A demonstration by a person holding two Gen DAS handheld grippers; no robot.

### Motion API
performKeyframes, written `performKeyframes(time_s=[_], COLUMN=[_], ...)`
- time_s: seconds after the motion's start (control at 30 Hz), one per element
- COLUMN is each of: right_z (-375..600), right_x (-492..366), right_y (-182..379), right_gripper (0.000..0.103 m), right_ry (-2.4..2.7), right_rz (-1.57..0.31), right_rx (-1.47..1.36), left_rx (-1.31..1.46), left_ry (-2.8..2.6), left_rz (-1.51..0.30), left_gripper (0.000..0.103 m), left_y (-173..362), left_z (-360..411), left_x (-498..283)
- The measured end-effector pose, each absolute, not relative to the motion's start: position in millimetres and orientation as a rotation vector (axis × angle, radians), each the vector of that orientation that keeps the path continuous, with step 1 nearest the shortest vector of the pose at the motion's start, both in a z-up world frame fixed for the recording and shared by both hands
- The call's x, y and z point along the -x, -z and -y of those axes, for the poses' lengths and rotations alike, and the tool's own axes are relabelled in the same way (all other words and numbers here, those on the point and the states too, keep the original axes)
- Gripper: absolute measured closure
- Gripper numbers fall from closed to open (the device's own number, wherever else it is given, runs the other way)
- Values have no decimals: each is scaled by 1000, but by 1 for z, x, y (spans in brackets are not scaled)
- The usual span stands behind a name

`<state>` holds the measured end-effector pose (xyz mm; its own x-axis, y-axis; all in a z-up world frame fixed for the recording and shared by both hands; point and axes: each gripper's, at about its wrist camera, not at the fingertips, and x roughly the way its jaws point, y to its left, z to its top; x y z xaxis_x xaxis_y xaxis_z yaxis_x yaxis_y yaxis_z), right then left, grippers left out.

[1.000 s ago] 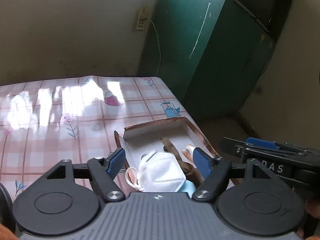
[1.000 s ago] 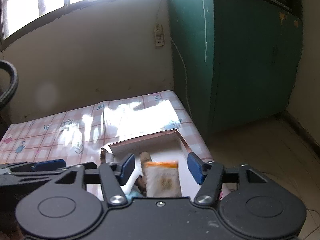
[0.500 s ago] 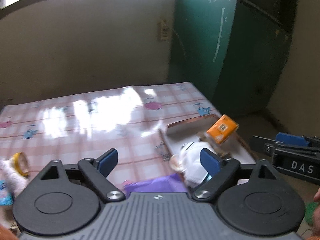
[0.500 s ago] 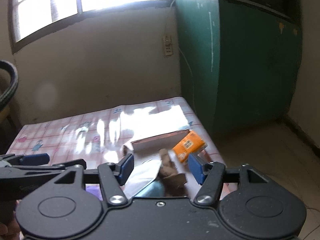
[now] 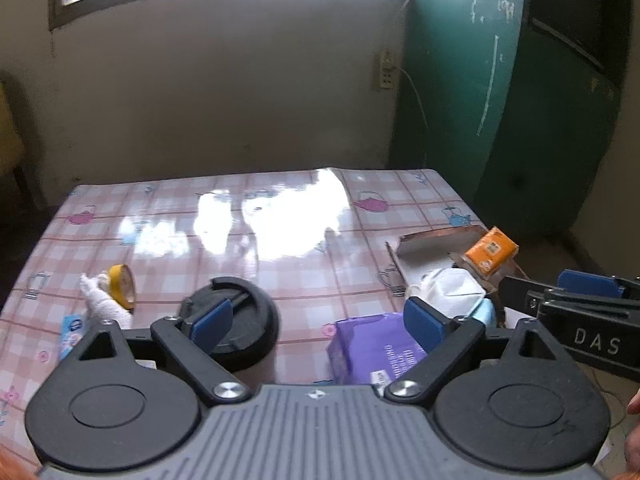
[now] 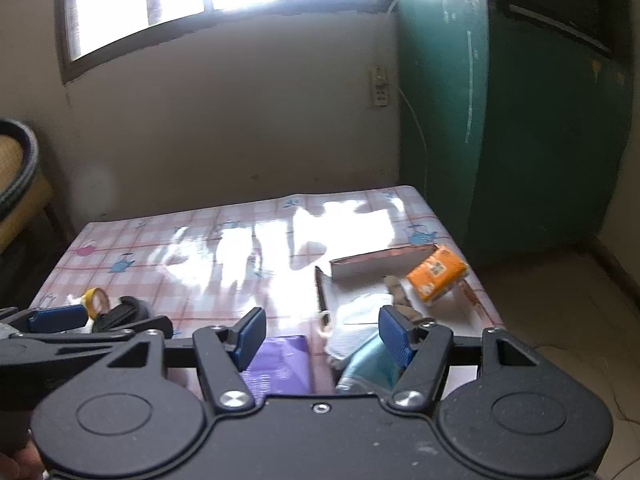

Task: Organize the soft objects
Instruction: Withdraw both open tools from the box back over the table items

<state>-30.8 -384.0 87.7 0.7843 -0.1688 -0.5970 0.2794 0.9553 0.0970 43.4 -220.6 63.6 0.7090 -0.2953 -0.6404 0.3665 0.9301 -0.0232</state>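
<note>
Left wrist: left gripper wide open (empty), purple pack just beyond.

On the table a box stands at the right edge, and in it lie a mask at the near end and a packet that leans on the far right wall. A pouch lies on the table just left of the near end of the box, and a lid lies further left, well apart from the pouch. Near the left edge a tape roll stands just behind a cloth roll, touching it, and a wall socket is on the wall behind the table, beside a cabinet at the right.
</note>
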Motion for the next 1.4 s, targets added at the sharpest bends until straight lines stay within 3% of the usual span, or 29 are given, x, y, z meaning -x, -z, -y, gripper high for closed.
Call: performKeyframes(time_s=[1.4], right_z=[277], right_x=[10], right_y=[-80], right_gripper=[28], right_ry=[60], right_rz=[-654], right_rx=[-155], left_rx=[-63], left_ry=[176], left_rz=[-681], left_gripper=[7], left_y=[-59], left_z=[120], left_x=[-33])
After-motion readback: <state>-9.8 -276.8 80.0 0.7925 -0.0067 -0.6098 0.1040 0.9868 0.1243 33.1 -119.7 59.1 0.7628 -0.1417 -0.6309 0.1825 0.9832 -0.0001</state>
